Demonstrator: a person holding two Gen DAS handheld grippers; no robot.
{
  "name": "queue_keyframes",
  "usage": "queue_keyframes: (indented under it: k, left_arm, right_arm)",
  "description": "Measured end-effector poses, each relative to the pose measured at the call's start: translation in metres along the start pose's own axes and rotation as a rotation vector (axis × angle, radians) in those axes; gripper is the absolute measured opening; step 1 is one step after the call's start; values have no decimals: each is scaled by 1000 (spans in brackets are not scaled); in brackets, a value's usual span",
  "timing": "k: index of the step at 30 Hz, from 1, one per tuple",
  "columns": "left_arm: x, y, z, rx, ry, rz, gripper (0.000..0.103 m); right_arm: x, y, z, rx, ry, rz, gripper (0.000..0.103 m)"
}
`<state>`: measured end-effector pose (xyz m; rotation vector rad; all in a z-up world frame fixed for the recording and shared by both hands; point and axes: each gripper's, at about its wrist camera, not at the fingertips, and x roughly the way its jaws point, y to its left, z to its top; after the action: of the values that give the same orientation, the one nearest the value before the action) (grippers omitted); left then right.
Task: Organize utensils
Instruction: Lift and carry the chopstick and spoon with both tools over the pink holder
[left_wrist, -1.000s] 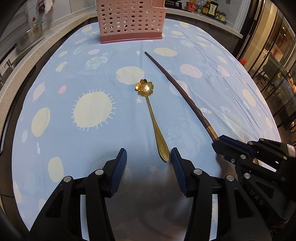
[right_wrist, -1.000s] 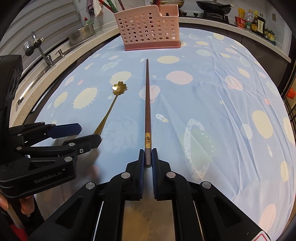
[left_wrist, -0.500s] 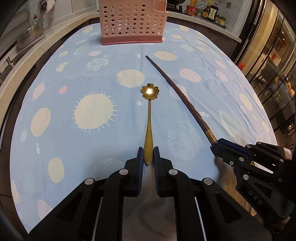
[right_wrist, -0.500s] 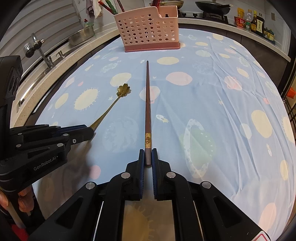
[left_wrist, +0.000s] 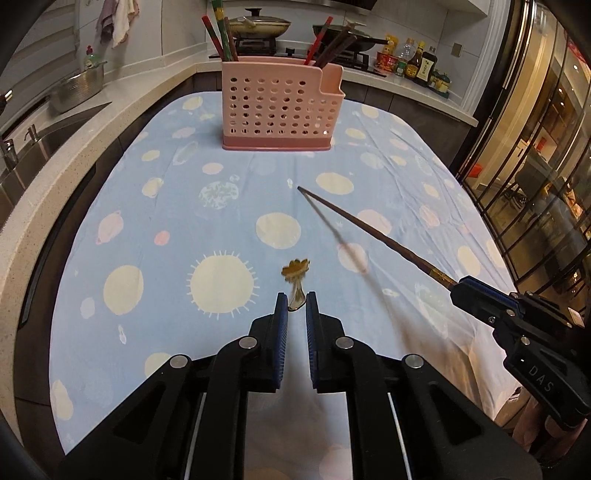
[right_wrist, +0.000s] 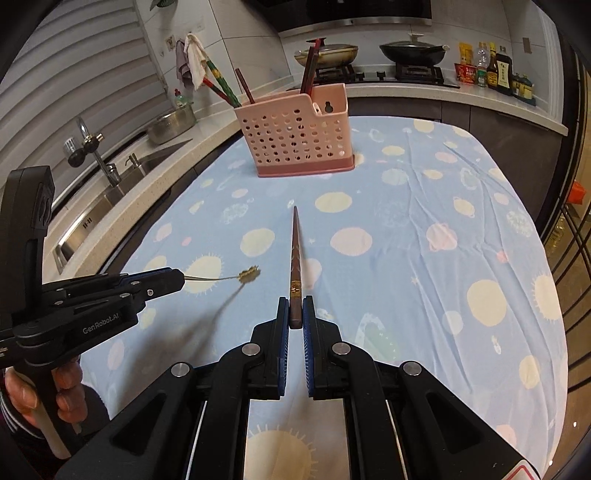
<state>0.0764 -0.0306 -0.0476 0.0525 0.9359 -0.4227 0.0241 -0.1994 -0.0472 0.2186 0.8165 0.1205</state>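
My left gripper (left_wrist: 296, 300) is shut on the handle of a gold spoon (left_wrist: 296, 275) with a flower-shaped bowl, held off the cloth and pointing forward. From the right wrist view the same spoon (right_wrist: 248, 274) sticks out of the left gripper (right_wrist: 181, 281) above its shadow. My right gripper (right_wrist: 295, 310) is shut on the thick end of a dark brown chopstick (right_wrist: 294, 254), also lifted above the table. In the left wrist view that chopstick (left_wrist: 369, 229) runs from the right gripper (left_wrist: 456, 288) toward the table's middle. A pink perforated utensil holder (left_wrist: 279, 107) stands at the far end.
The holder (right_wrist: 299, 136) has several chopsticks standing in it. A blue cloth (left_wrist: 166, 240) with sun and planet prints covers the table. A sink and faucet (right_wrist: 96, 162) lie along the left counter, pans and bottles (right_wrist: 491, 74) on the back counter.
The left gripper closed on the spoon's handle, then both grippers rose, lifting the spoon and the chopstick off the cloth. The holder and back counter have come into fuller view.
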Motion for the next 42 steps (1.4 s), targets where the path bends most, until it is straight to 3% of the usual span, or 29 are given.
queue_keyframes:
  k: [2, 19, 30, 42]
  left_arm:
    - [-6, 2, 8, -6, -21, -5, 1]
    - [-27, 8, 68, 1, -123, 7, 0]
    - [-67, 4, 148, 34, -284, 11, 1]
    - [-83, 15, 232, 21, -409, 4, 1]
  right_arm:
    - [-6, 0, 9, 6, -21, 9, 7]
    - [-35, 2, 71, 9, -168, 48, 7]
    - [-63, 8, 154, -40, -343, 69, 7]
    - [-60, 14, 235, -50, -476, 78, 7]
